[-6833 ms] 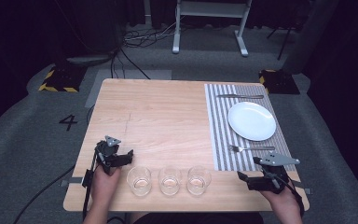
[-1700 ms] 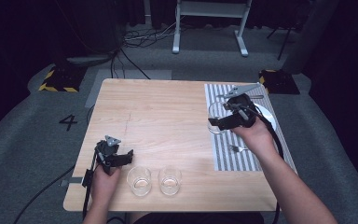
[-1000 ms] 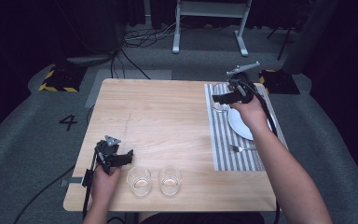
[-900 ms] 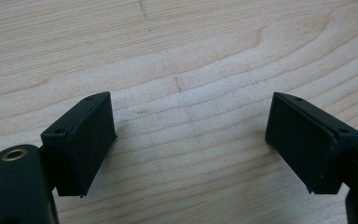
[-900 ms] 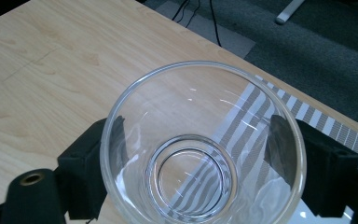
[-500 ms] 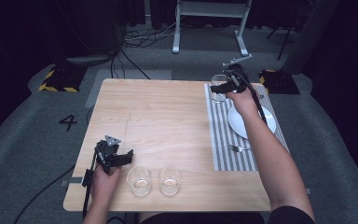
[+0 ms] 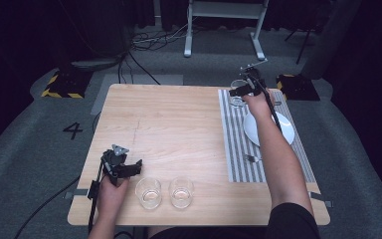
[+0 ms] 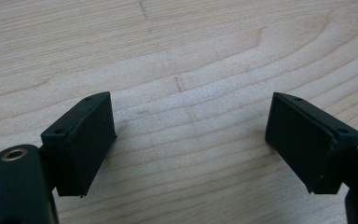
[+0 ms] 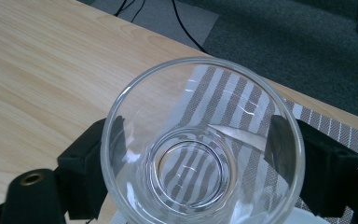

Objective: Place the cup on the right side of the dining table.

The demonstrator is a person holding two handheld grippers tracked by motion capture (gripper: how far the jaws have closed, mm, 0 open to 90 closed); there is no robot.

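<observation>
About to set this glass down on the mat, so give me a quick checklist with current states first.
1. Right tongs shut on glass: ok.
2. Glass upright, mouth up: ok.
3. Glass over mat's far corner: ok.
4. Glass clear of plate: ok.
5. Glass base touching mat: cannot tell.
6. Left tongs open, empty, over bare table: ok.

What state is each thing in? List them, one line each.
Right gripper: shut on the glass.
Glass: upright, empty, held over the far corner of the striped mat.
Left gripper: fingers open, nothing between them.
Two glasses: upright, empty, on the table's near edge.
Plate: empty, on the mat.
</observation>
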